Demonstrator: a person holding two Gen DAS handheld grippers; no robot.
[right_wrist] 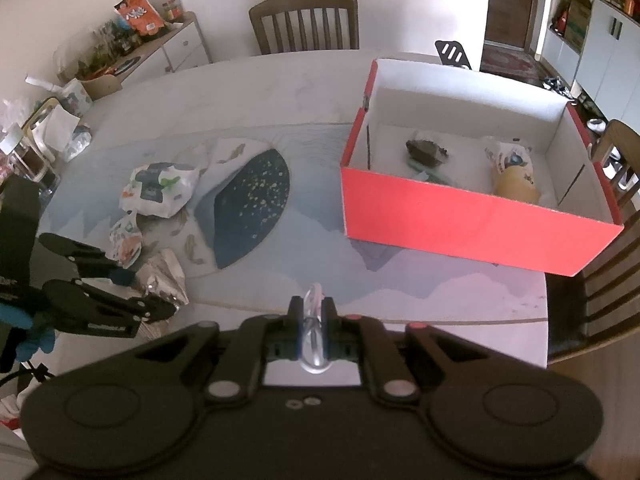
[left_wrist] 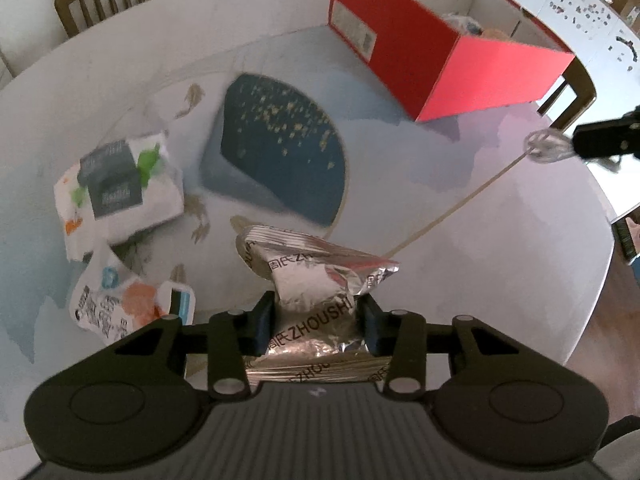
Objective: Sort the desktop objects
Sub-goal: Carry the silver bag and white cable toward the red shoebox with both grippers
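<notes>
**Two grippers, both loaded, box waiting**

Left gripper (left_wrist: 316, 322) is clamped on a silver foil packet (left_wrist: 320, 272); both pads press into its crumpled middle. The right wrist view shows the same grip low at the left, at the near table edge (right_wrist: 156, 280).

Right gripper (right_wrist: 313, 312) is closed tight on a small clear plastic piece (right_wrist: 314, 304) that sticks up between the fingers. From the left view it reads as a clear round thing at the tip of the black fingers (left_wrist: 546, 146), over the right part of the table (left_wrist: 480, 240).

Red box (right_wrist: 460, 224) stands open at the far right of the table, white inside. In it: a dark lumpy item (right_wrist: 426, 150) near the middle and a tan wrapped pack (right_wrist: 514, 172) to the right, apart from each other.

On the table left of the dark blue fan print (left_wrist: 280, 152): a white tissue pack (left_wrist: 120, 184), and just in front of it a smaller white-orange packet (left_wrist: 116, 304). Both lie flat, near the foil packet but not touching it.
</notes>
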